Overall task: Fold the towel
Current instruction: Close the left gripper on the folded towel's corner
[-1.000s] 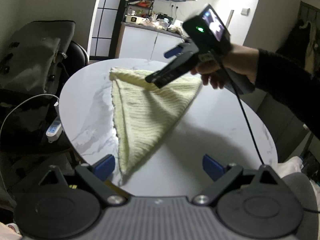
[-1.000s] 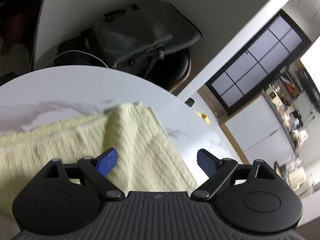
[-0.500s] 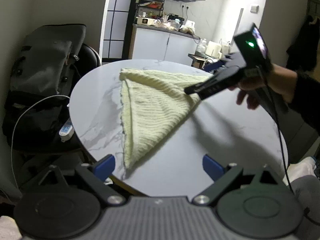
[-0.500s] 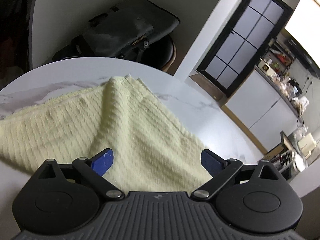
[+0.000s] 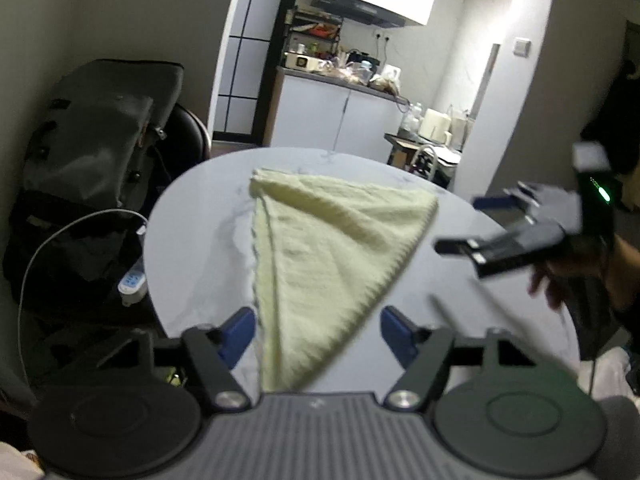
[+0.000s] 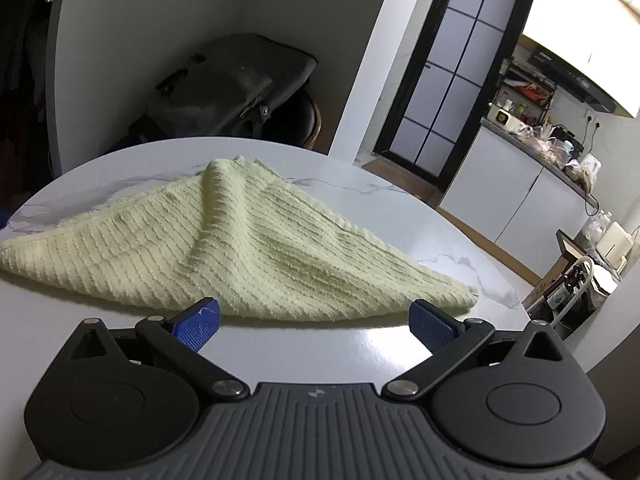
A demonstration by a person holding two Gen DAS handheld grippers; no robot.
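Observation:
A pale yellow ribbed towel (image 5: 320,240) lies folded into a triangle on the round white marble table (image 5: 192,240). My left gripper (image 5: 318,332) hovers over the towel's near tip, which lies between its blue pads. Its jaws are closing, and the pads stand just clear of the cloth. In the right wrist view the towel (image 6: 248,248) spreads just beyond my right gripper (image 6: 316,324), whose jaws are opening wide with only bare table (image 6: 400,216) between them. The left wrist view shows the right gripper (image 5: 464,224) blurred beside the towel's right corner, held by a person's hand (image 5: 560,276).
A dark bag (image 5: 92,160) rests on a chair left of the table, also in the right wrist view (image 6: 240,80). A white cable and power strip (image 5: 132,282) hang near the table's left edge. Kitchen cabinets (image 5: 332,116) stand beyond the far rim.
The right gripper drew back off the towel toward the right, off its corner. The left gripper's jaws narrowed around the towel's near tip, and the view shifted slightly.

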